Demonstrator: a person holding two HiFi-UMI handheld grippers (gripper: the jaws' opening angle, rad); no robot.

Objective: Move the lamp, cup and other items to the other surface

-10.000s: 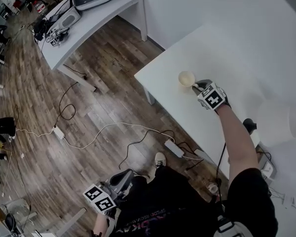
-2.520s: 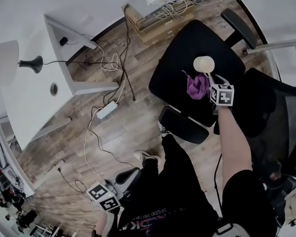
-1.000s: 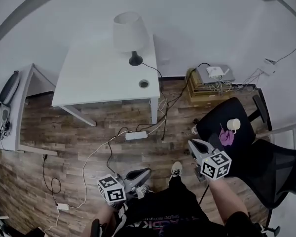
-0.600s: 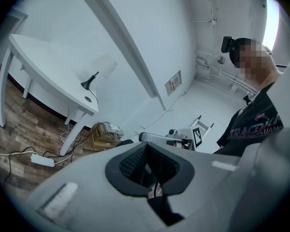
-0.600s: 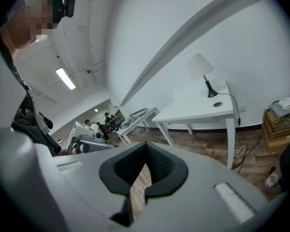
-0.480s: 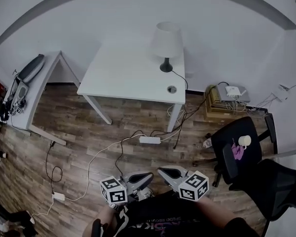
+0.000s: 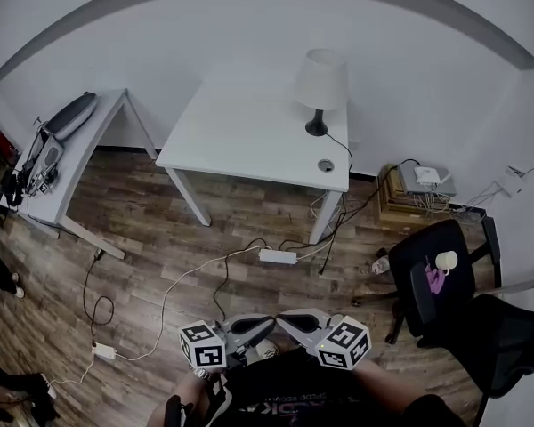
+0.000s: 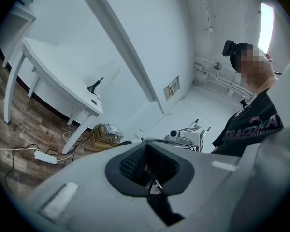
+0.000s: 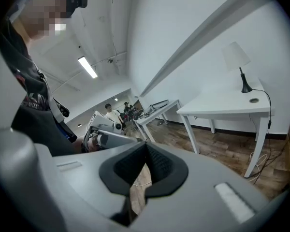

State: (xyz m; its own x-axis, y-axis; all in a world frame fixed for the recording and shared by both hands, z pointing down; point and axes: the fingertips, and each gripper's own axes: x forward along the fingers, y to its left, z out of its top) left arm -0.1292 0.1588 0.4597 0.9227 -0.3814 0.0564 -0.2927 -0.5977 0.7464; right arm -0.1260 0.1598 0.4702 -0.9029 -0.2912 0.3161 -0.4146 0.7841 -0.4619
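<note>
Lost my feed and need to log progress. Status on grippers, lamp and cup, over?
Both shut, empty: left gripper, right gripper. Done: cup on black chair. Pending: lamp on white table. In the way: power strip on floor.

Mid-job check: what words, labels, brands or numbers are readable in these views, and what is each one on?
"TRAC": start of the print on the person's dark shirt, left gripper view; the later letters are unclear.
wall plate: too small to read.
Cubes on the left gripper and right gripper: black-and-white square patterns, no letters or numbers.
Nothing else is legible.
</note>
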